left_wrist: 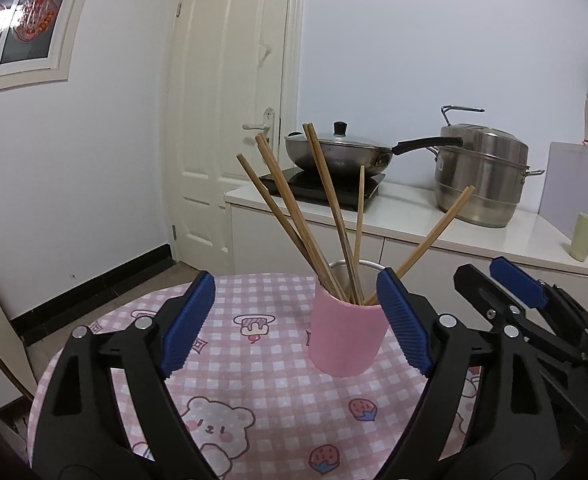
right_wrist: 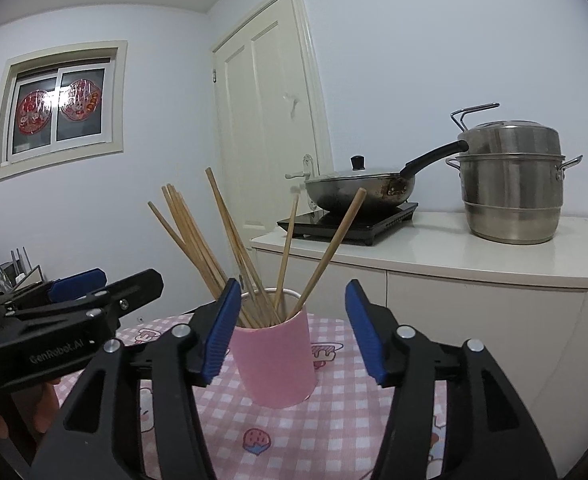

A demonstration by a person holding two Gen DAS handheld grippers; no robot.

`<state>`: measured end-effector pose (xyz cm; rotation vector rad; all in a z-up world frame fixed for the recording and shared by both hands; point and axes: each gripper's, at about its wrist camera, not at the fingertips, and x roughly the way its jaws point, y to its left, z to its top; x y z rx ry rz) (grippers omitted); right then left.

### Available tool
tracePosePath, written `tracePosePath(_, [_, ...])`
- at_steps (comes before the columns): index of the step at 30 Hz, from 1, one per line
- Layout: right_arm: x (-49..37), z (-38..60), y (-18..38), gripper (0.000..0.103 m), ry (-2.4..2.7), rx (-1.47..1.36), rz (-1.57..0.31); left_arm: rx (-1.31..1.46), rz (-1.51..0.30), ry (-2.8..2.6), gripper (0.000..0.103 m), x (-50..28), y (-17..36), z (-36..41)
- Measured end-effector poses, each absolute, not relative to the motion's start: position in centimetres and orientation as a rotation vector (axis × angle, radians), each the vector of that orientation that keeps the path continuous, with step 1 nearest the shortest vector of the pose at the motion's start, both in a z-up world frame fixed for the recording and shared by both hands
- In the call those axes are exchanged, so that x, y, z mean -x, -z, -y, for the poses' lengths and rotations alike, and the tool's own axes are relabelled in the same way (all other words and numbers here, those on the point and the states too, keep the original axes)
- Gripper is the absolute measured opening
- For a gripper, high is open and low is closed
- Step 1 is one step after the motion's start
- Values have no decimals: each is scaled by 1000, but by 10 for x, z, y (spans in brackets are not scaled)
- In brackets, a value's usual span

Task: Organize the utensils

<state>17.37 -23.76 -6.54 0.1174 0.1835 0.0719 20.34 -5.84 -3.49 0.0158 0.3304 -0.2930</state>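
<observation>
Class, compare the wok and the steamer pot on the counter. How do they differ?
The wok is shallow and wide; the steamer pot is tall and tiered. The wok has one long black handle; the steamer pot has short side handles. The wok sits on the cooktop; the steamer pot stands on the counter. Both are lidded metal.

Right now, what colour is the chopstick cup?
Pink cup, metal rim; clearest in the right wrist view.

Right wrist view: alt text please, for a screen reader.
A pink cup holding wooden chopsticks stands on a pink checked tablecloth, framed by the open right gripper. The left gripper enters from the left; a wok and steel pot sit behind.
</observation>
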Motion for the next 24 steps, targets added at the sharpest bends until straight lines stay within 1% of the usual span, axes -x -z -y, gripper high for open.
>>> tracePosePath(3, [-165, 236, 61, 57, -64, -114, -180, -7, -320, 278, 85, -196, 32, 55])
tracePosePath(7, [-155, 234, 56, 70, -48, -108, -176, -19, -301, 267, 86, -183, 27, 51])
tracePosePath(10, [-144, 233, 54, 76, -18, -105, -167, -22, -296, 247, 87, -172, 24, 51])
tracePosePath(18, [-122, 222, 44, 84, -3, -47, -167, -40, -262, 194, 87, -145, 17, 46])
tracePosePath(24, [-110, 215, 34, 85, -55, -48, -186, -20, -215, 173, 87, -122, 10, 34])
